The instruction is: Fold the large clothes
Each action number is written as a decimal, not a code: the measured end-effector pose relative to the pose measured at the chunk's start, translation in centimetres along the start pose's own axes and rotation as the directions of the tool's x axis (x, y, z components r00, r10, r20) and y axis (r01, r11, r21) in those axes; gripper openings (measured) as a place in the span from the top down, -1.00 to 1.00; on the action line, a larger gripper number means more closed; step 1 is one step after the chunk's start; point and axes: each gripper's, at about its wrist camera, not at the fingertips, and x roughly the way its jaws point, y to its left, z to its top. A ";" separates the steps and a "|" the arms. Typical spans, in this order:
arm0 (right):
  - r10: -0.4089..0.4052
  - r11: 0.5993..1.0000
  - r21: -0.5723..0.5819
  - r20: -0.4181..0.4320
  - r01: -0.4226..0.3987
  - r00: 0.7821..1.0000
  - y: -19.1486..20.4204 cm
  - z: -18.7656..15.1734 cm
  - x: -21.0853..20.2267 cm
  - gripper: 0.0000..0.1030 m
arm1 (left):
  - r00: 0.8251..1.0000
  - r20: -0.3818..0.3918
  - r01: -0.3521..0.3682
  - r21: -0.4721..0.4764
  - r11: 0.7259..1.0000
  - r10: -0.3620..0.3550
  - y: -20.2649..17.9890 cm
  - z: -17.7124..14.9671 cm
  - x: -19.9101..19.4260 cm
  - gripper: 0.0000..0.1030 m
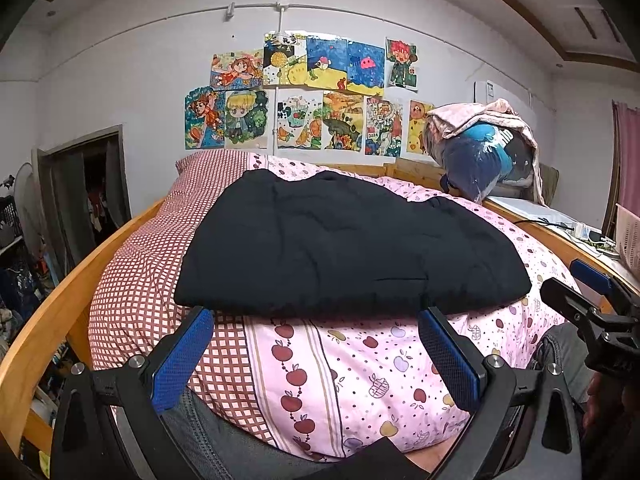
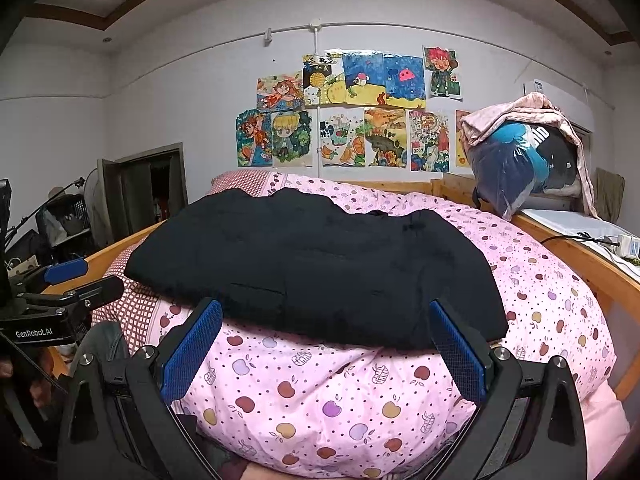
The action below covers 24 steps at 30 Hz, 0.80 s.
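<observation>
The folded black garment (image 1: 344, 244) lies flat on the pink quilt (image 1: 360, 364), long axis running left-right. The left gripper (image 1: 316, 316) and right gripper (image 2: 326, 306) gape wide, empty.

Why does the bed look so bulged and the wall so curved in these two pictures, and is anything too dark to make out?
Left wrist view: the fisheye lens bows the wooden bed frame and rounds the quilt; corners go black. Right wrist view: the same bulge, with the wall pipe curving. In both views the black garment shows few folds, and the lighting is soft, without glare.
</observation>
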 end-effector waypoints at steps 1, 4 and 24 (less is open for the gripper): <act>0.000 1.000 0.000 0.000 0.000 1.000 0.0 0.0 0.0 -0.95 | 1.000 0.000 0.000 0.001 1.000 0.000 0.0 -0.1 0.0 -1.00; 0.000 1.000 0.001 0.000 0.000 1.000 0.0 0.0 0.0 -0.95 | 1.000 0.000 0.000 0.001 1.000 0.000 -0.1 0.0 0.0 -1.00; -0.001 1.000 0.001 0.001 0.001 1.000 0.1 -0.1 0.1 -0.95 | 1.000 -0.001 0.000 0.000 1.000 0.000 0.1 0.1 0.0 -1.00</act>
